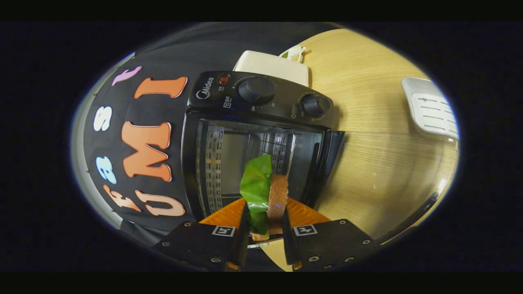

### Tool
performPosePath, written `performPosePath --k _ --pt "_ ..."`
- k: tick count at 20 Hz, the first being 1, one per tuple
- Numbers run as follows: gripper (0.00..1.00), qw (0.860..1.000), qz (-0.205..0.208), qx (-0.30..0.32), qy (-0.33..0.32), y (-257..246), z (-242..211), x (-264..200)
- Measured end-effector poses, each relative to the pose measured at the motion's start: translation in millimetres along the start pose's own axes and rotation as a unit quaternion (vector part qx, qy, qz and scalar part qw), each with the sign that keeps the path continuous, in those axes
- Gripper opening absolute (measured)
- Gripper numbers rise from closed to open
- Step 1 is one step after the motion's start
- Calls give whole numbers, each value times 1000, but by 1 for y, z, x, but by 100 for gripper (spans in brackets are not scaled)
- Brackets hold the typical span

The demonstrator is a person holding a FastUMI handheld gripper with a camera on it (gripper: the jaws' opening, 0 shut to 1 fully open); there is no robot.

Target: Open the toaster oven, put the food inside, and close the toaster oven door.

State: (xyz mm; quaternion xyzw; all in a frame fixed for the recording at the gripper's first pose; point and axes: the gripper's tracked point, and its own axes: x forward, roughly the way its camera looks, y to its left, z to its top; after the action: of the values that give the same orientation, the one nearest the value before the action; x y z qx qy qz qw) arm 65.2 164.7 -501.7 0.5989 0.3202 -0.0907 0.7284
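Standing on edge between the two fingers of the claw (264, 222) is the food (264, 192), a sandwich-like stack with a brown bread slice on one side and a green leaf on the other. Both fingers press against it, one on the leaf side and one on the bread side, so the claw is closed around the food and holds it up off the counter (376, 163). The upper part of the food rises past the fingertips and sits in front of the toaster oven's opening.

Just beyond the food is the toaster oven (261, 143), black, with its cavity exposed. The toaster oven door (331, 163) is swung open and seen nearly edge-on at one side of the opening. Inside, a perforated metal wall and a wire rack are visible. A control panel runs along one side of the opening and carries two round black knobs (256, 90) and a small red lamp.

The oven stands on a light wood-grain counter. Behind the oven lies a cream-coloured flat block (271, 65), touching or nearly touching the oven's casing. Well apart from the oven, near the counter's far rim, rests a white slotted object (431, 108).
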Motion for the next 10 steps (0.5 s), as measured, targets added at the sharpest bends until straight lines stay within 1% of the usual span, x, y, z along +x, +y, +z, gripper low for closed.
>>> performPosePath --k 1,3,4,5,6,7,8,9,10 --pt "38 1000 -4 1 1 1 -4 3" --pt "44 1000 -18 -2 -4 1 -3 13" --pt "50 1000 -23 -1 0 -1 -5 19" --pt "54 1000 -24 2 7 2 -8 22" --pt "64 1000 -26 6 14 2 -11 26" --pt "68 999 -32 6 17 0 -16 26" --pt "79 999 -33 4 16 -1 -17 27" --pt "82 999 -33 -2 15 0 -18 24" --pt "88 999 -31 -6 16 0 -19 23"
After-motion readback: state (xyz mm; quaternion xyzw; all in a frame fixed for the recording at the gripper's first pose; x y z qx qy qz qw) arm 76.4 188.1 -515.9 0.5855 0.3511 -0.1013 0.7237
